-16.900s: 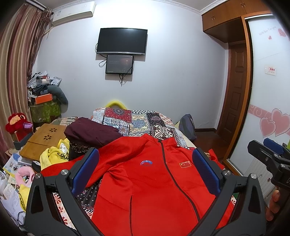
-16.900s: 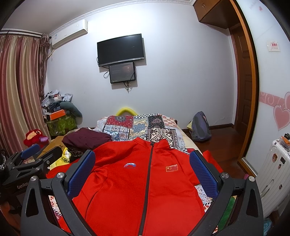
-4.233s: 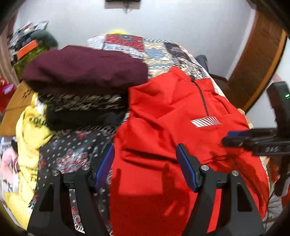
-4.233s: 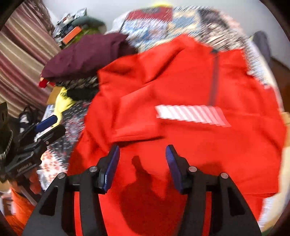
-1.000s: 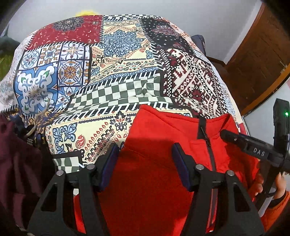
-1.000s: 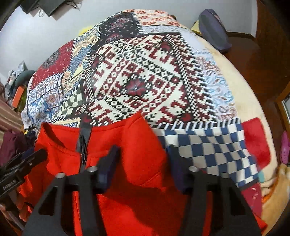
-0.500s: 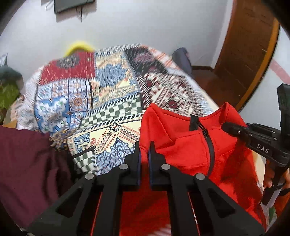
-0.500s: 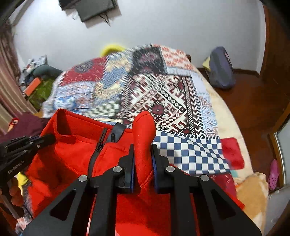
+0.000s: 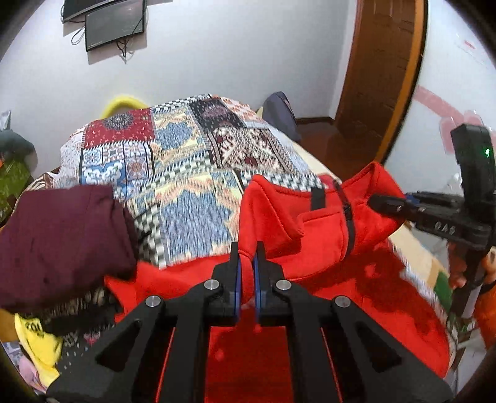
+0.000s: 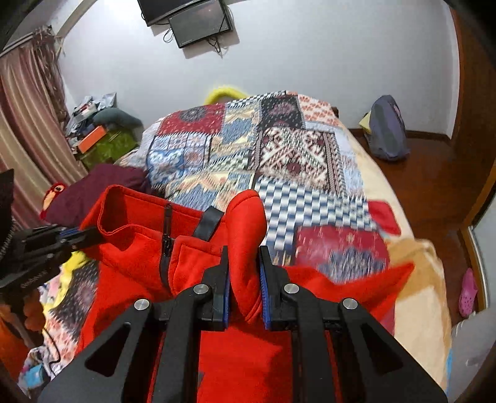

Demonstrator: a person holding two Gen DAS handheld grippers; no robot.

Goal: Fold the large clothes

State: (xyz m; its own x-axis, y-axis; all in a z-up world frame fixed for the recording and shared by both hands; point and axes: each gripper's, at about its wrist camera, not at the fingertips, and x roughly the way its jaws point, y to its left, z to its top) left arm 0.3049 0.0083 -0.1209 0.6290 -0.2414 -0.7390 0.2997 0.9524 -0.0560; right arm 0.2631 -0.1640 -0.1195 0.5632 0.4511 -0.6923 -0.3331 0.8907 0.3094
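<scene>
L gripper [image 9: 246, 276]: blue-padded fingers [image 9: 236, 279] clenched on a pinch of red jacket [image 9: 310, 235] fabric at the collar/shoulder edge, cloth squeezed thin between the pads. R gripper [image 10: 244, 288]: fingers [image 10: 224, 294] clamped on a thicker fold of the same jacket at the other collar side, a rounded lump of red cloth sticking up above the tips.

Jacket: collar end lifted off the bed between both grippers, collar standing open, dark zipper [image 9: 347, 217] running down just R of L fingers; in R wrist view the zipper [image 10: 166, 238] sits L of the fingers. Rest of the jacket spreads below/behind both fingers, lying on the bed. In L view, R gripper's black body [image 9: 434, 217] is off to the right, touching the far collar side; in R view, L gripper [image 10: 71, 235] is at left, tips on the collar edge.

Beyond the fingers: patchwork bedspread [image 9: 186, 161] covers the bed, ahead of the collar. Maroon garment [image 9: 62, 241] piled L of L fingers, its edge against the jacket; yellow cloth [image 9: 40, 344] under/near it at lower left. Far ahead: white wall w/ TV [image 10: 186, 12] mounted high. Grey-blue backpack [image 10: 387, 133] on the floor by the wall, far R of R fingers. Curtain [image 10: 28, 108] far left. Pink slipper [image 10: 468, 291] on the floor at R edge. Some motion blur on the bedspread.
</scene>
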